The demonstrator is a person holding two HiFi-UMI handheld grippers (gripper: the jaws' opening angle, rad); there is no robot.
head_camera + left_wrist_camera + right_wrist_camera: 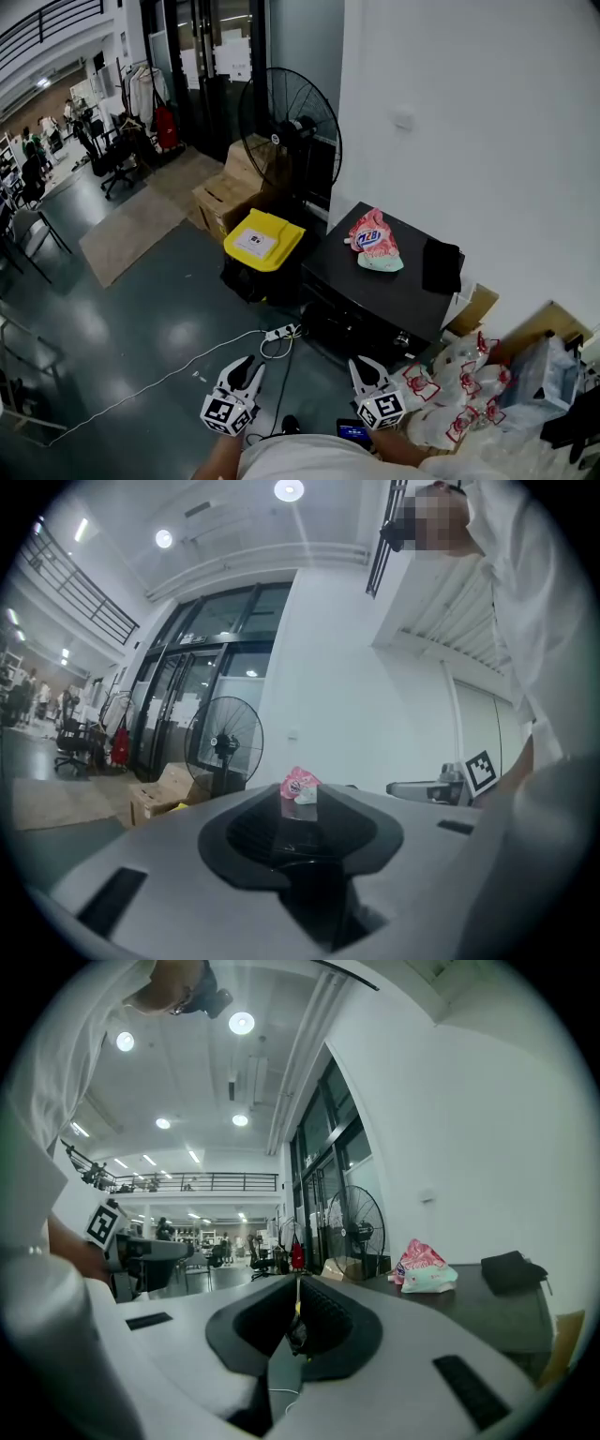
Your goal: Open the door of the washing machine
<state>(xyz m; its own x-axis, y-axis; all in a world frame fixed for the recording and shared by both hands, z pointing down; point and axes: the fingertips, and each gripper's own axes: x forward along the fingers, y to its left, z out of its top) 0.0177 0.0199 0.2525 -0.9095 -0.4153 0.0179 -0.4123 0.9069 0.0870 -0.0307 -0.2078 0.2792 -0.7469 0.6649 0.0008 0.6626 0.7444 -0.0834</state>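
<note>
where only head view reaches, power strip lies

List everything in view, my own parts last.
fan: one, black, by the wall
cardboard boxes: several, brown, beside the fan
bin: one, yellow lid, left of the cabinet
cabinet: one, black, against the white wall
pouch: one, pink and green, on the cabinet
cloth: one, black, on the cabinet
power strip: one, white, floor before the cabinet
left tongs: one, white, bottom edge, jaws apart
right tongs: one, white, bottom edge, jaws together
</note>
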